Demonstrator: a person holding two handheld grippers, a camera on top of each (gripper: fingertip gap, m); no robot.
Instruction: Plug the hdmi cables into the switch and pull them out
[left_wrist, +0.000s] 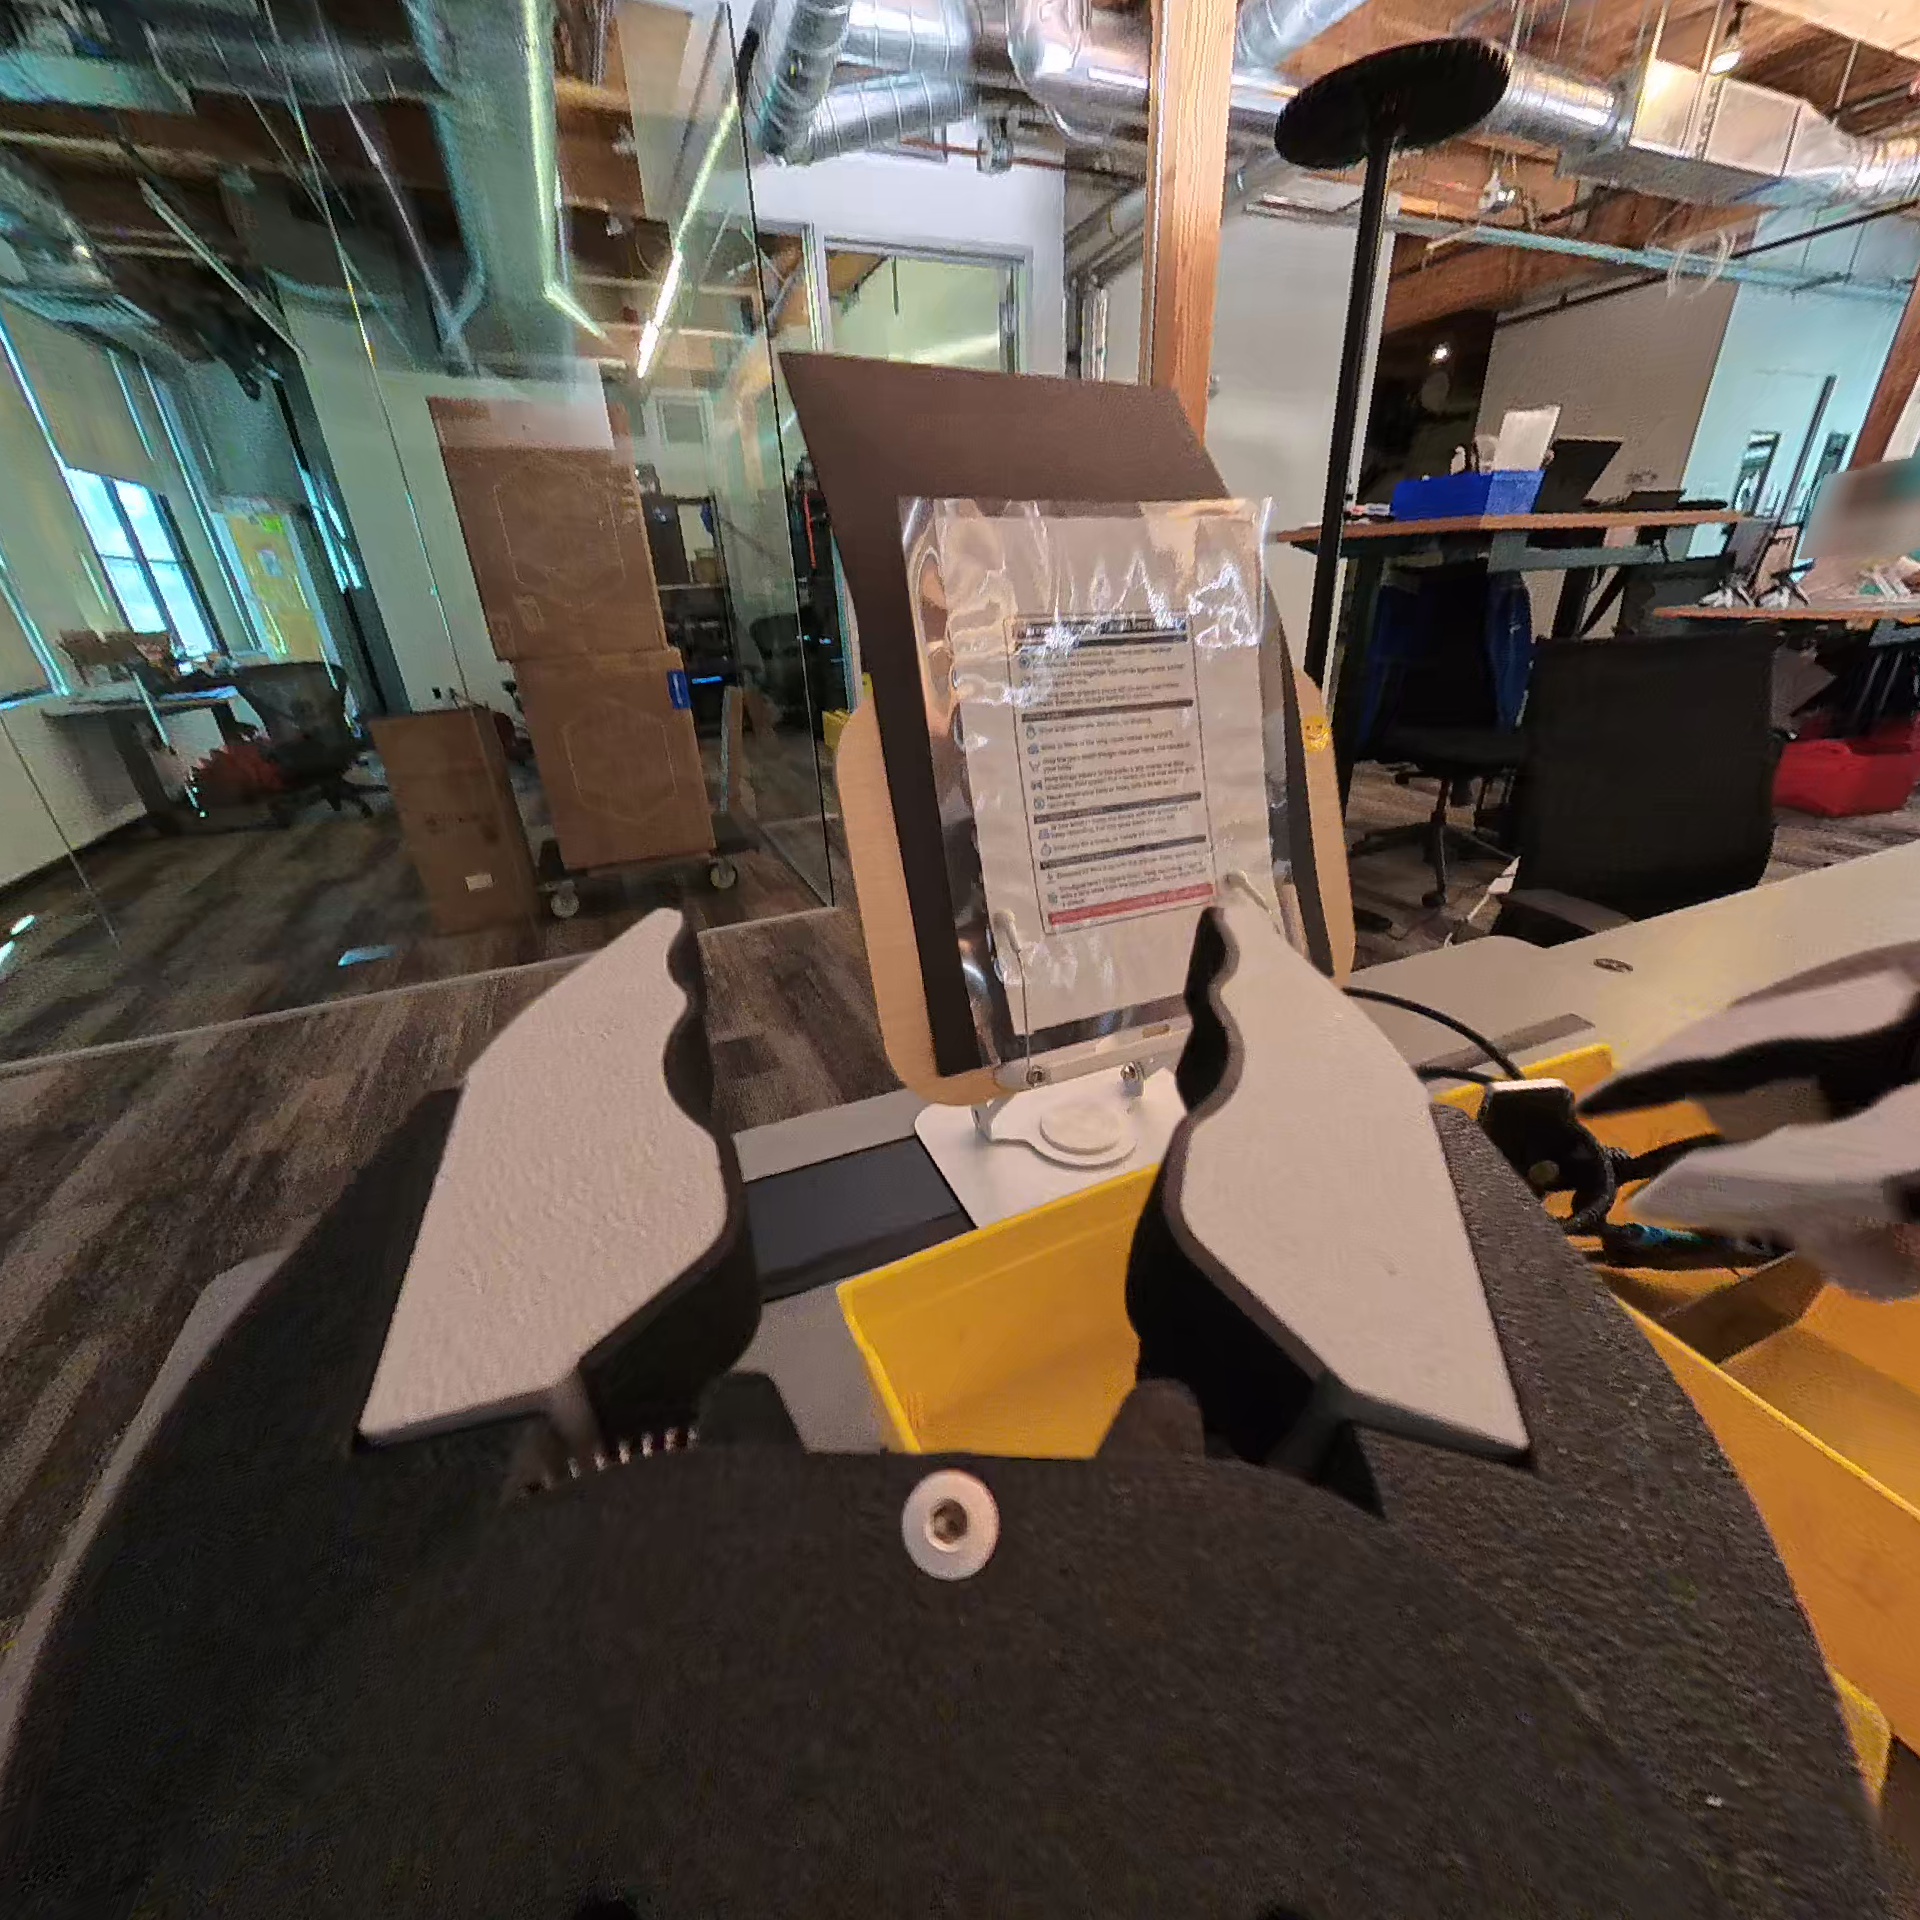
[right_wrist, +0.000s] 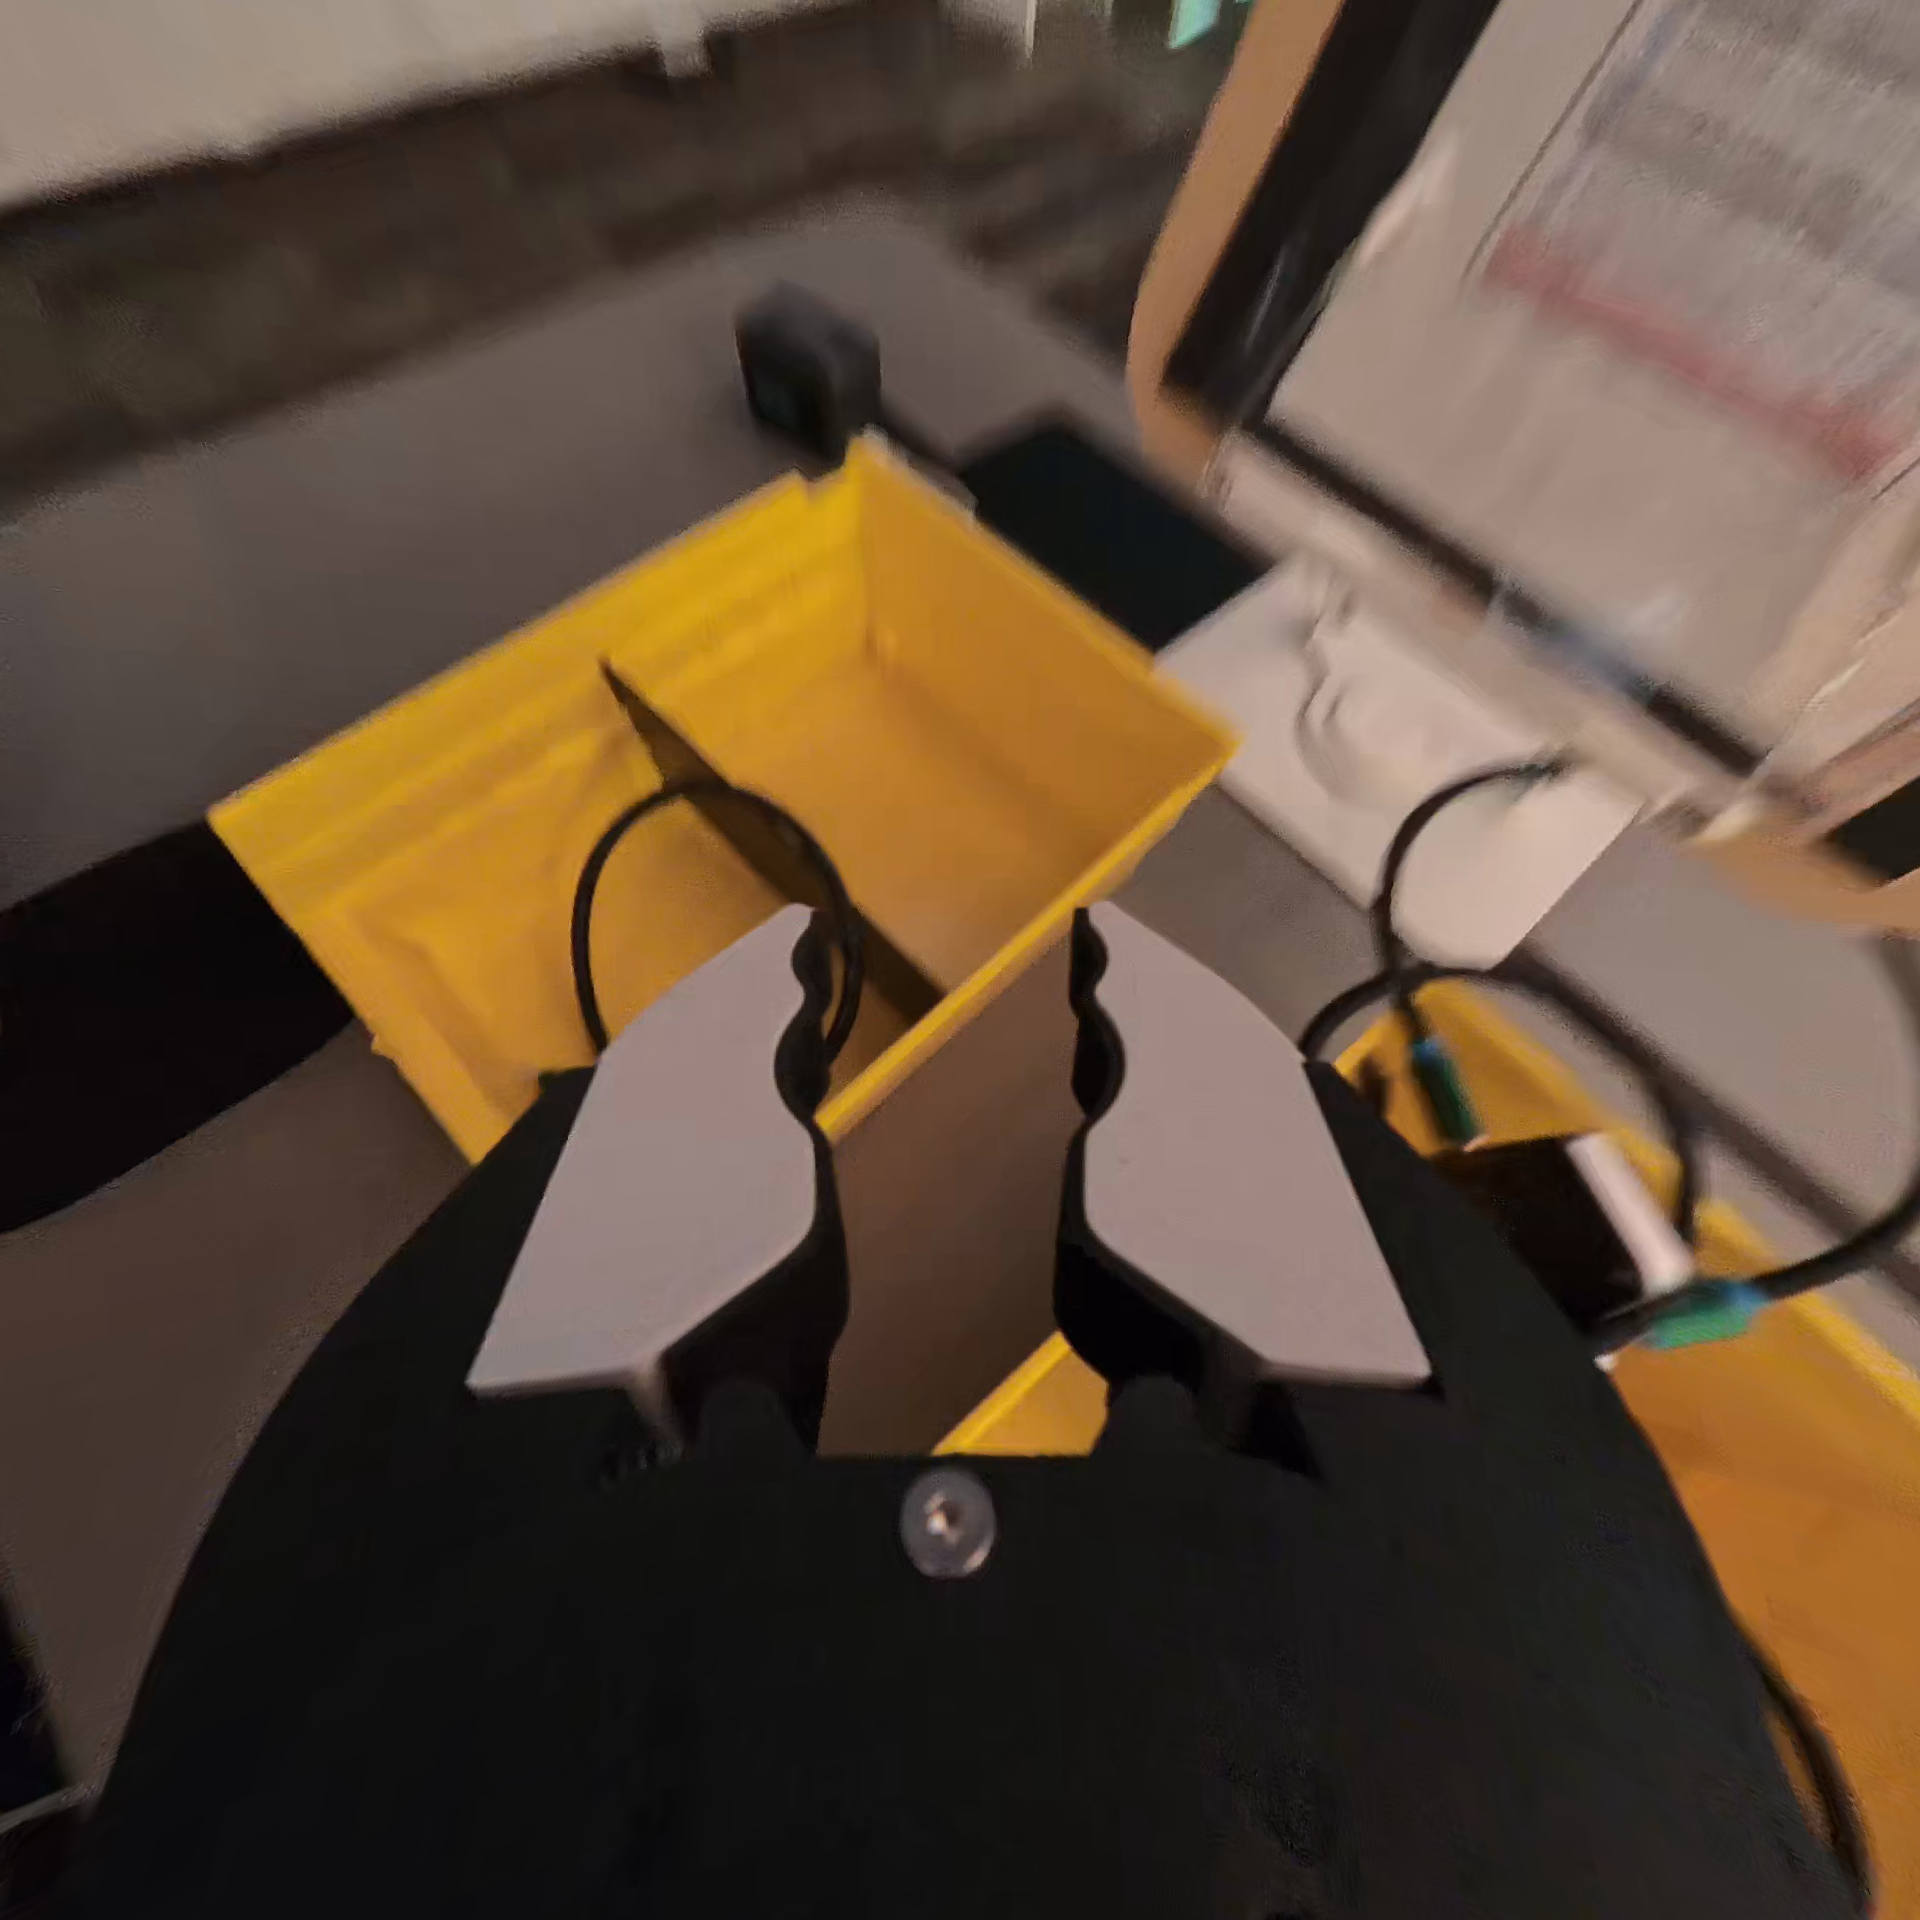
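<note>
Two yellow bins (right_wrist: 997, 727), looped black cables (right_wrist: 1558, 997), sign stand (left_wrist: 1081, 748) behind

Left wrist view level, facing the room; right steeply down, close over the shared yellow bin (left_wrist: 997, 1340) (right_wrist: 935, 665).

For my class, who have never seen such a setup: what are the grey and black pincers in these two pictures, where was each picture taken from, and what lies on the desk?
There is no robot arm here. A person holds a two-finger gripper in each hand, and each carries a camera looking forward along its fingers. One picture comes from the left gripper, the other, blurred, from the right gripper. Both stand open and hold nothing. On the grey desk sit a yellow bin with a dark divider, black cables looping about it, and a second yellow bin with a small dark device I cannot identify. Behind stands a board bearing a plastic-covered sheet.
</note>
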